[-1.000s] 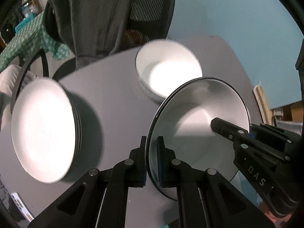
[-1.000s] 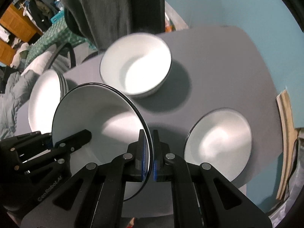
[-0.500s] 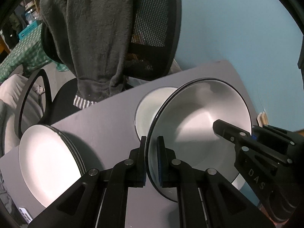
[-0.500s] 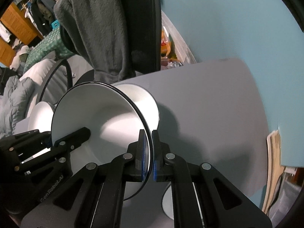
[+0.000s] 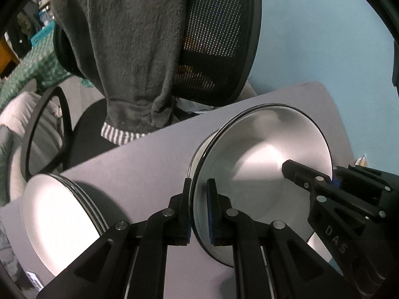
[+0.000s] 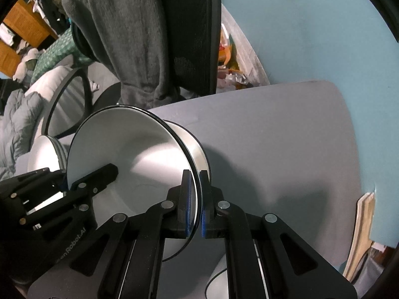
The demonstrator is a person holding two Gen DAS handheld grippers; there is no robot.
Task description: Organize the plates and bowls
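Observation:
A white bowl with a black rim (image 5: 261,169) (image 6: 139,154) hangs tilted between both grippers. My left gripper (image 5: 199,182) is shut on its left rim. On the opposite rim my right gripper (image 6: 195,174) is shut, one finger inside the bowl. Each gripper also shows in the other's view: the right gripper (image 5: 299,174) and the left gripper (image 6: 99,177). A second white bowl (image 6: 197,149) (image 5: 199,154) stands on the grey table (image 6: 274,149) directly behind the held one, mostly hidden. Whether the two bowls touch, I cannot tell.
A stack of white plates (image 5: 57,219) (image 6: 45,154) lies on the table's left side. Another bowl's rim (image 6: 219,281) peeks in below my right gripper. An office chair draped with a grey garment (image 5: 139,49) stands past the far edge. A wooden board (image 6: 361,224) leans at the right.
Both grippers have carried the bowl toward the table's far edge. The bowl standing on the table, in plain view a second ago, is now almost covered by the held bowl.

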